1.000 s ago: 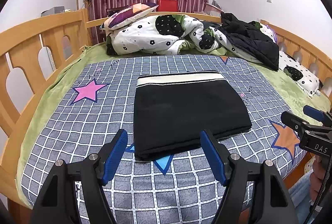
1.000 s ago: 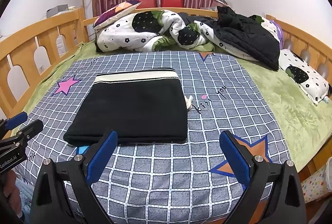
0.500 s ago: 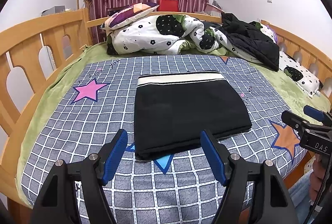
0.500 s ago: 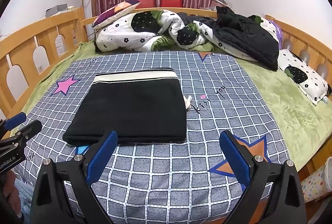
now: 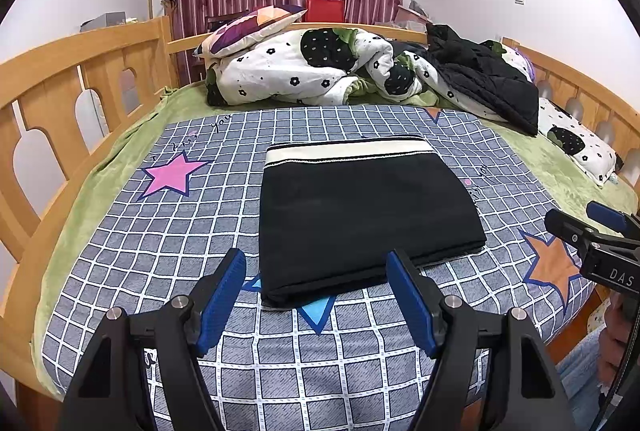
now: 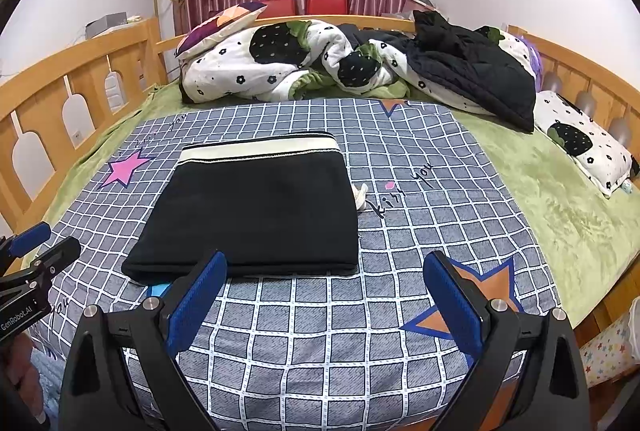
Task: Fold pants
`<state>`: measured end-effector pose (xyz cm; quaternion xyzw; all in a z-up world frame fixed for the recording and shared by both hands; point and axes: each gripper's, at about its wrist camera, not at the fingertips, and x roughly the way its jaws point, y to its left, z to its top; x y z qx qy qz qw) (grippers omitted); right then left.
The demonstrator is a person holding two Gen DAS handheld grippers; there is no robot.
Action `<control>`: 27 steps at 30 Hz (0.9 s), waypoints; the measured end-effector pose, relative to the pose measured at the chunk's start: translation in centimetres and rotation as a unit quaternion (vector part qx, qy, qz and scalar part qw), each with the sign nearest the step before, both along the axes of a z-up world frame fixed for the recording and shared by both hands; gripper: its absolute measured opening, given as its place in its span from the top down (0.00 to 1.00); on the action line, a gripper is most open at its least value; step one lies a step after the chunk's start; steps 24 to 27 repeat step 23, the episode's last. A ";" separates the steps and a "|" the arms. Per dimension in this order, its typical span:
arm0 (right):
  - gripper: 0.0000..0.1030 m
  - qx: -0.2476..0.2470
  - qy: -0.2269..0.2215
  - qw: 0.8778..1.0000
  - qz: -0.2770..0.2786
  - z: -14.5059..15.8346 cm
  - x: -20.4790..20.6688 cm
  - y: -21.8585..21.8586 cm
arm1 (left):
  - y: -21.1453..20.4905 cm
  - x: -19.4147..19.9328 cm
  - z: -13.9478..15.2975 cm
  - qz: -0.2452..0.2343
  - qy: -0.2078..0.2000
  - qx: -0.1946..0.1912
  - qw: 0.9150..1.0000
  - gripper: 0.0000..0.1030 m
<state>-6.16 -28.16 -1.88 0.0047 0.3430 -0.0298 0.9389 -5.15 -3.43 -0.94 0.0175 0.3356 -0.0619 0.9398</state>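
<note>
My left gripper (image 5: 316, 291) hangs released over the checked sheet (image 5: 160, 247), nothing between its fingers, just short of the near edge of the pants (image 5: 360, 215), which lie folded flat mid-bed. My right gripper (image 6: 326, 301) is released and empty too. The fold looks finished to me; I'd only square any slipped edge, then lift clear without dragging.
</note>
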 end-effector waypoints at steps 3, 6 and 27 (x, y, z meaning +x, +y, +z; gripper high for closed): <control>0.05 0.000 0.000 1.000 -0.001 0.0 0.0 0.0 | 0.0 0.0 0.0 0.000 0.000 0.000 1.000 0.31; 0.05 -0.001 0.000 1.000 -0.001 0.0 0.0 0.0 | 0.0 0.0 0.0 0.000 0.000 0.000 1.000 0.31; 0.05 0.001 0.000 1.000 -0.005 0.0 -0.1 -0.2 | 0.1 0.0 0.0 0.001 -0.002 0.001 1.000 0.31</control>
